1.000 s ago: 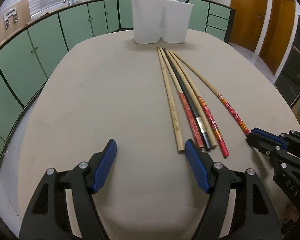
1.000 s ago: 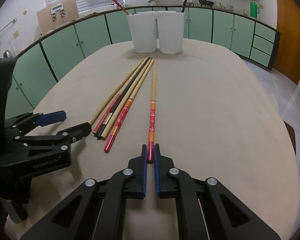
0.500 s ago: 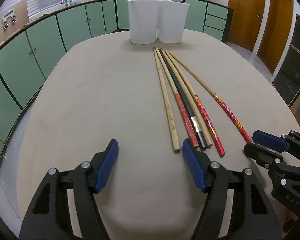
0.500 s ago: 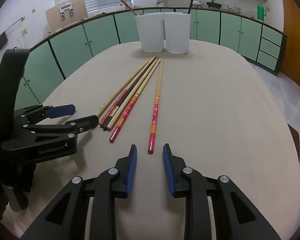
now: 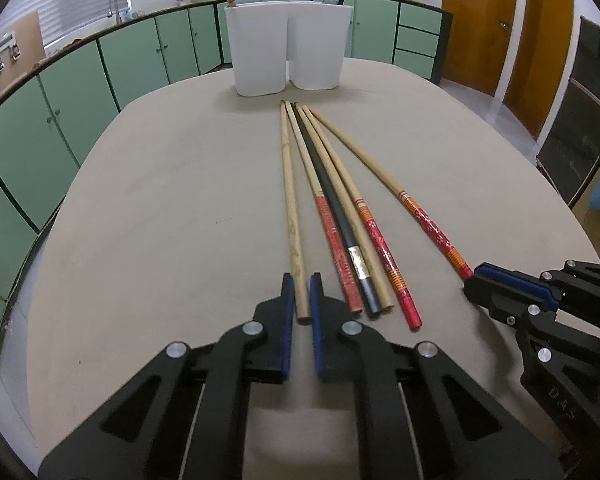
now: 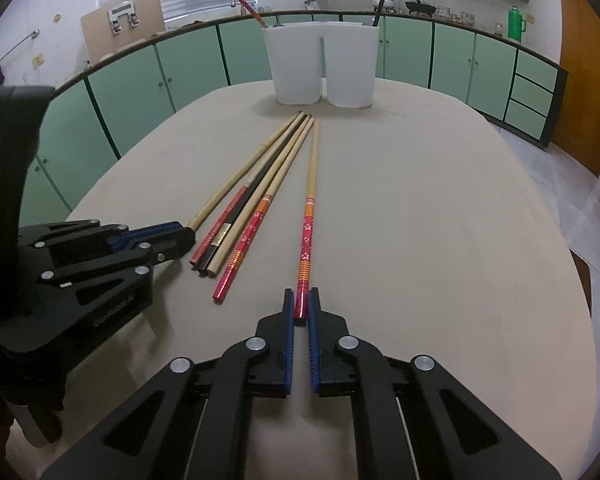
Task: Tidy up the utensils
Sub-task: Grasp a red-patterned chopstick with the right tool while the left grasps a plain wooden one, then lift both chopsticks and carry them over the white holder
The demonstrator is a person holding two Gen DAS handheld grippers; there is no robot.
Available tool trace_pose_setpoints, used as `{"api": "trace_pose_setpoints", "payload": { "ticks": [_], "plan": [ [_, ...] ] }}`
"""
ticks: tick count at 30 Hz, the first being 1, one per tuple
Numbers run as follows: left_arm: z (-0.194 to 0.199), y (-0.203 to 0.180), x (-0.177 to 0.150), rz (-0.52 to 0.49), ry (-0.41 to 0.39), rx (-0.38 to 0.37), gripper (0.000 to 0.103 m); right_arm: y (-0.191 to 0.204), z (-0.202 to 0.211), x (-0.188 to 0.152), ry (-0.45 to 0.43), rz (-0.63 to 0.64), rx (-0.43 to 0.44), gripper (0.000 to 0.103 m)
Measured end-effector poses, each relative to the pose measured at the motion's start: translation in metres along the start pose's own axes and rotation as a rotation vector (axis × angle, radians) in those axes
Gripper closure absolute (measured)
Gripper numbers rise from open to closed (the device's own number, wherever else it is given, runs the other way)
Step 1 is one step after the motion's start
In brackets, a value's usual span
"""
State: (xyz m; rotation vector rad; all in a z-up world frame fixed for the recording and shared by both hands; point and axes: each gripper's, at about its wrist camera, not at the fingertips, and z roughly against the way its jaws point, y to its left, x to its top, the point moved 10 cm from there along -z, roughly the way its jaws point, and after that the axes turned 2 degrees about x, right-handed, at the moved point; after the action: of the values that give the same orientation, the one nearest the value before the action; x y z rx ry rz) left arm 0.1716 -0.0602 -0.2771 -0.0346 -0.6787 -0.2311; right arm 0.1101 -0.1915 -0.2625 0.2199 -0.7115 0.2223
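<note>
Several chopsticks lie in a fan on the beige table. My left gripper is shut on the near end of the plain wooden chopstick, the leftmost one. My right gripper is shut on the near end of the red flowered chopstick, which lies apart on the right. Both chopsticks rest on the table. Between them lie a red-ended, a black and two more chopsticks. Two white holders stand at the far end, each with one chopstick in it.
Green cabinets ring the table at left and back. Wooden doors are at the back right. A dark chair stands by the table's right edge.
Both grippers were open half a second ago. The left one moved right and closed on the plain chopstick. The right one closed on the red flowered chopstick.
</note>
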Motion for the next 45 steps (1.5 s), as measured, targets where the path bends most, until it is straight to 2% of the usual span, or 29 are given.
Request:
{"api": "trace_pose_setpoints", "payload": {
  "ticks": [5, 16, 27, 37, 45],
  "plan": [
    [0.01, 0.007, 0.005, 0.036, -0.016, -0.01, 0.097, -0.001, 0.009, 0.009, -0.028, 0.007, 0.006, 0.097],
    [0.075, 0.023, 0.055, 0.042, -0.181, 0.003, 0.097, -0.008, 0.055, 0.058, -0.148, 0.012, 0.021, 0.097],
    [0.13, 0.025, 0.121, 0.01, -0.344, -0.009, 0.097, -0.007, 0.101, 0.131, -0.272, 0.028, 0.065, 0.097],
    [0.151, 0.02, 0.175, -0.022, -0.433, -0.027, 0.097, -0.003, 0.122, 0.206, -0.328, 0.056, 0.108, 0.097],
    [0.168, 0.015, 0.21, -0.022, -0.495, -0.07, 0.097, -0.003, 0.139, 0.256, -0.365, 0.095, 0.131, 0.098]
  ]
}}
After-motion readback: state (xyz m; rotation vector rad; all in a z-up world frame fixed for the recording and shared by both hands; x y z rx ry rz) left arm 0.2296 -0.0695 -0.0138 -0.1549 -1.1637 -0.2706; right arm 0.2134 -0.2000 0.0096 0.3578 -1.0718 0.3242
